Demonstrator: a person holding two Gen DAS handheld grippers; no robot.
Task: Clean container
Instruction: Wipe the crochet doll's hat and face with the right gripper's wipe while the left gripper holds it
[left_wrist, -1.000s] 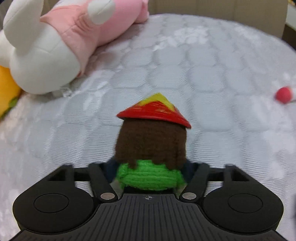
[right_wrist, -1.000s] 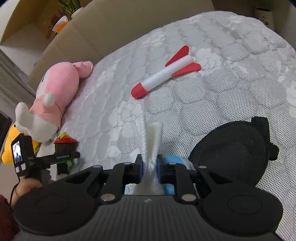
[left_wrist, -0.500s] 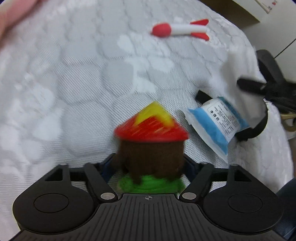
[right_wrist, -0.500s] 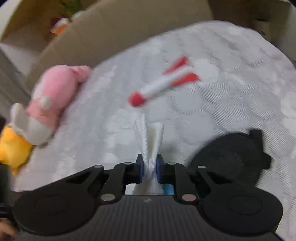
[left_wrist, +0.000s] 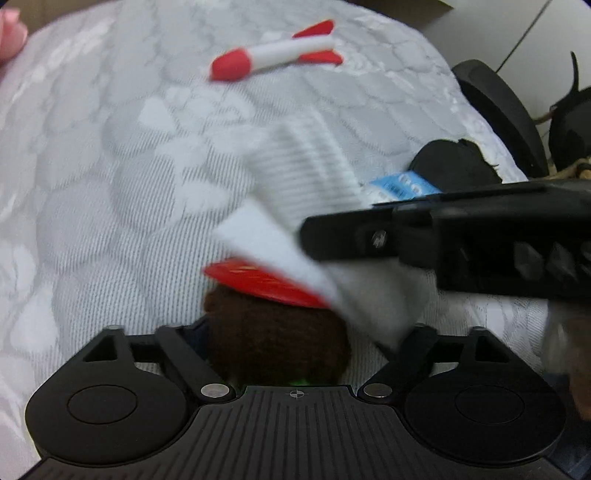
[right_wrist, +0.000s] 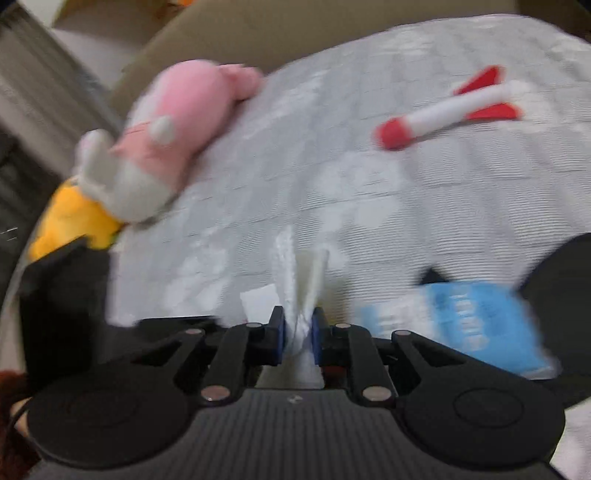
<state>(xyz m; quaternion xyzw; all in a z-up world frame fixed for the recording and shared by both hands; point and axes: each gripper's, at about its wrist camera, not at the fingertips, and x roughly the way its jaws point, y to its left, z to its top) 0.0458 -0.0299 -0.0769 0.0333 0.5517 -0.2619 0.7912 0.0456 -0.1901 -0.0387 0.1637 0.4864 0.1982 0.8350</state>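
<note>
1. Left wrist view: a second ago your left tongs faced the pink plush with only the crocheted doll between their fingers. Now they face the toy rocket, and your right tongs have come in from the right with the white wipe.
2. The wipe now touches the right side of the doll's red hat; half a second ago it was well off to the right.
3. The doll stands upright between the left tongs, long axis running away from the camera, hat end farthest from you. Its brown body fills the gap, and the tongs are closed on it.
4. Right wrist view: the right tongs are narrow, blue pads pinching the wipe, which sticks straight out ahead of the fingers, folded into two upright flaps.
5. The blue wipe packet lies on the bed just right of the right tongs, lower in the frame than half a second ago.
6. The pink plush and rocket lie on the bed, well apart. Both views are motion-blurred.
</note>
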